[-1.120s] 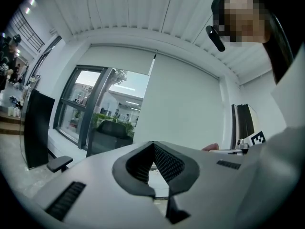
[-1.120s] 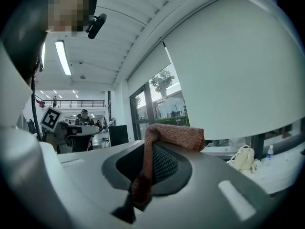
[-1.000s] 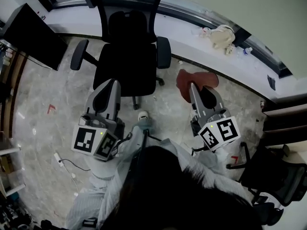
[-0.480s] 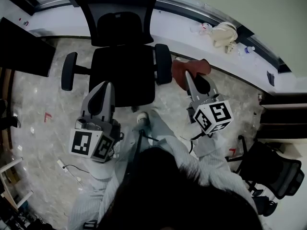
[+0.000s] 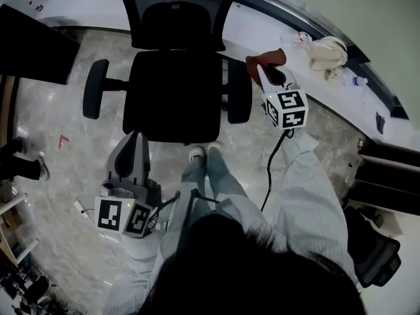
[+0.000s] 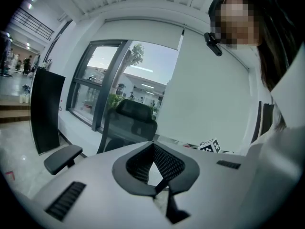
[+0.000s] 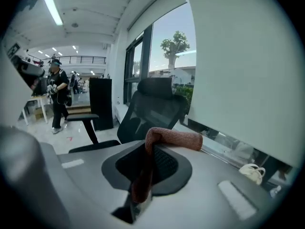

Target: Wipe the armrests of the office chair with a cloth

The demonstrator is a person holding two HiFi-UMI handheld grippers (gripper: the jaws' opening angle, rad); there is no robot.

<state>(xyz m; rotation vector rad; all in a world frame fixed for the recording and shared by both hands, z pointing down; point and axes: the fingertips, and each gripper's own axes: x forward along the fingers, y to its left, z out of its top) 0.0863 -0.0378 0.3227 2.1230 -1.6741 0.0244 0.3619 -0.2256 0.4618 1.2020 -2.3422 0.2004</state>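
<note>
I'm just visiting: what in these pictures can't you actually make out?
- Base and wheels of the chair: head view, hidden under the seat.
- Whether the cloth touches the near armrest: head view, from above their heights cannot be told; right gripper view, the right tool hides that armrest with its body.
- Pale bundle on the ledge: head view, too small to identify.

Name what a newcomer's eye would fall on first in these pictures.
The black office chair fills the middle of the head view, its seat toward the person. The reddish-brown cloth stands out next, pinched in the right gripper near the far end of the armrest on that side. The left gripper hangs low in front of the seat, jaws together and empty.
</note>
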